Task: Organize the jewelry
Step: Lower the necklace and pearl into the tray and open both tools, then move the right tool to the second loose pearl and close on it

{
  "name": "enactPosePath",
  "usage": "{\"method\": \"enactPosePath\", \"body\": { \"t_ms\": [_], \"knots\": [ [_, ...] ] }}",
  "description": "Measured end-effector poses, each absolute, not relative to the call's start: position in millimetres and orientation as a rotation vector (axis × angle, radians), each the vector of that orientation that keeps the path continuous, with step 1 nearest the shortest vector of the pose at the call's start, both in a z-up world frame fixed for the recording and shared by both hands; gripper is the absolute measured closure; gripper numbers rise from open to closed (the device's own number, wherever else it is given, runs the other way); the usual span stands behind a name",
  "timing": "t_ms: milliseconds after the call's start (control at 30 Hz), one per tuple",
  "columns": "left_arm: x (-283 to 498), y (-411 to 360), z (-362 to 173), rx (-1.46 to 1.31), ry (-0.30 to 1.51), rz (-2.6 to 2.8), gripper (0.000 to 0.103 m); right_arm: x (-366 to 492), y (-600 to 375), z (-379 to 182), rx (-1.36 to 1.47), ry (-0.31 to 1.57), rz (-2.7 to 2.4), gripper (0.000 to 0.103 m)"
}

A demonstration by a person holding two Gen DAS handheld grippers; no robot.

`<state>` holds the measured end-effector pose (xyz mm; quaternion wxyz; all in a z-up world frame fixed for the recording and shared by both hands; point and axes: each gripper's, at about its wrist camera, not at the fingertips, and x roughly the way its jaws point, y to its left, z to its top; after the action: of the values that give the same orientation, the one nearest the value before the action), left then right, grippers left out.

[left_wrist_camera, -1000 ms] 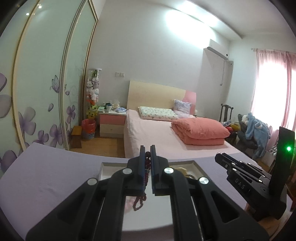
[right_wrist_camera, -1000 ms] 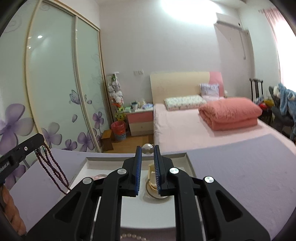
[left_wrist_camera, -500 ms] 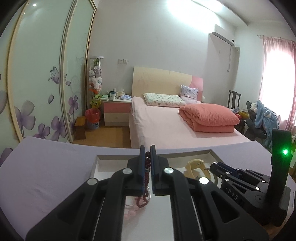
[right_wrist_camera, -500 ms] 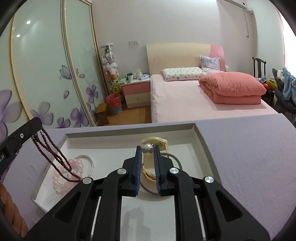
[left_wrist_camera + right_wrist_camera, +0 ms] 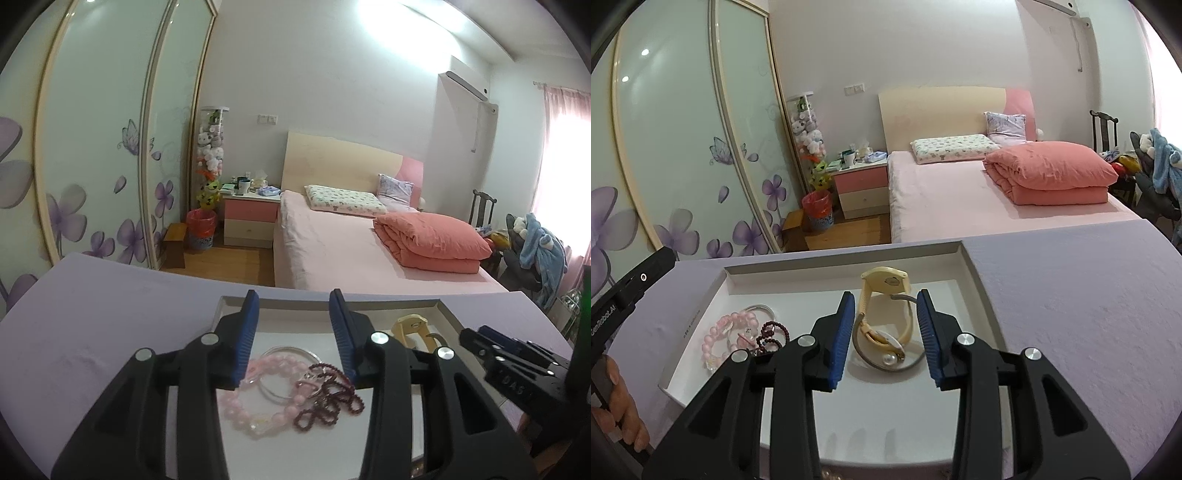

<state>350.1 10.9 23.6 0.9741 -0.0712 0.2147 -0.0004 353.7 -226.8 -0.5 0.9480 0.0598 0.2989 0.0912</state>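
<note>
While both my left gripper [image 5: 295,332] and right gripper [image 5: 884,332] stand open and empty above the tray [image 5: 973,273], its dark bead strand [image 5: 327,397] lies limp, light and tangle-prone, best pinched mid-loop.

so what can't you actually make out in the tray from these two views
- Pink bead bracelet, left wrist view: its left part is hidden behind the left gripper.
- Dark red bead strand, right wrist view: its lower end is covered by the right gripper.
- Tray: its near edge is hidden in both views.
</note>
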Motion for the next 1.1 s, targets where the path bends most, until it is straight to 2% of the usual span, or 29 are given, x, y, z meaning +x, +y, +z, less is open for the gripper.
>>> {"method": "enactPosePath", "body": {
  "t_ms": [467,700,900,1100],
  "knots": [
    [324,33,17,-0.174,0.448,0.044,0.062,333,-231,0,0.098,0.608,0.183,0.067],
    [284,44,15,-0.201,0.445,0.014,0.048,297,-244,-6,0.081,0.64,0.199,0.065],
    [241,56,1,-0.229,0.48,0.007,0.043,265,-257,-18,0.043,0.7,0.196,0.065],
    [211,60,-5,-0.221,0.512,0.012,0.039,245,-268,-28,0.043,0.762,0.177,0.06]
  ]
}}
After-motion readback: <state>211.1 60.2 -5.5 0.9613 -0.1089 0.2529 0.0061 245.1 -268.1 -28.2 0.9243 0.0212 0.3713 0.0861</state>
